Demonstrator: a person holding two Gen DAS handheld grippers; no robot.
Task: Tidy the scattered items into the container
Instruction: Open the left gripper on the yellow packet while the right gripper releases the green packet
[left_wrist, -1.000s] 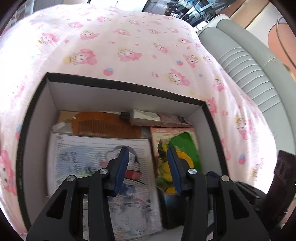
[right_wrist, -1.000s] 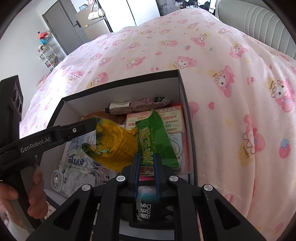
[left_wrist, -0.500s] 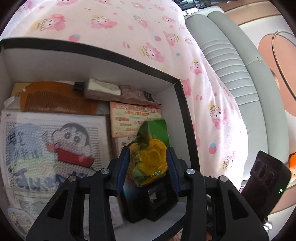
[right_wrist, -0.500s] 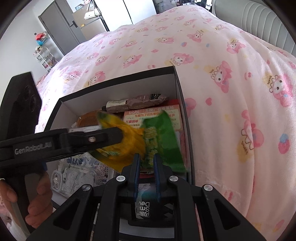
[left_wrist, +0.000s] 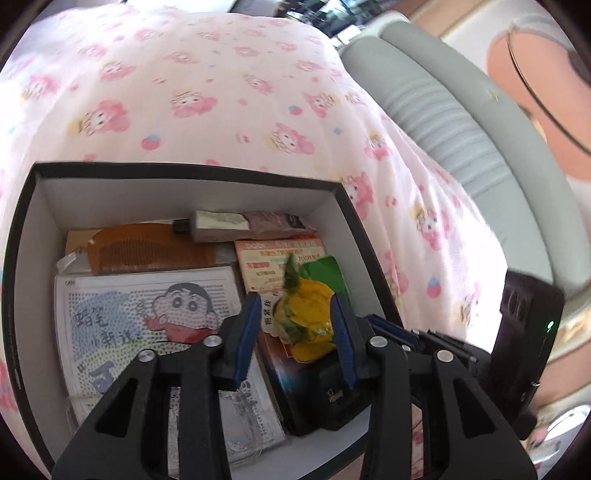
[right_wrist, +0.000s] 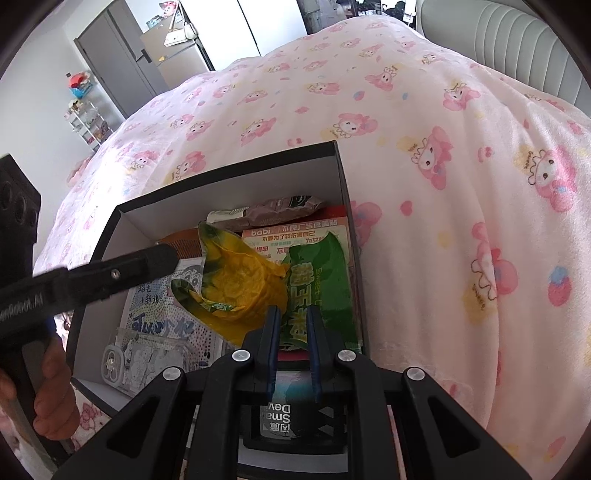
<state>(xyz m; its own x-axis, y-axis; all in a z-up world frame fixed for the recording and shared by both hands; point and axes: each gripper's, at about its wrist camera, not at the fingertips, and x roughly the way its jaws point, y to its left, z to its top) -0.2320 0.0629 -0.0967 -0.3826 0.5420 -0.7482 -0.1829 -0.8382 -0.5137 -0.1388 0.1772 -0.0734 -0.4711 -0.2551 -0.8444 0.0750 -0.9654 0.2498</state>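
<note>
The left gripper (left_wrist: 295, 332) has swung over, closing around the crinkled snack packet (right_wrist: 317, 288) the right gripper (right_wrist: 291, 350) pinches.

1. Ahead of the right gripper (right_wrist: 291, 328), the crinkled snack packet (right_wrist: 243, 284) is glossy plastic film.
2. Beyond the left gripper (left_wrist: 295, 332), the box (left_wrist: 184, 195) is matt card.
3. The comb (left_wrist: 147, 251) looks wooden.
4. The blanket (right_wrist: 443, 147) is soft cloth.
</note>
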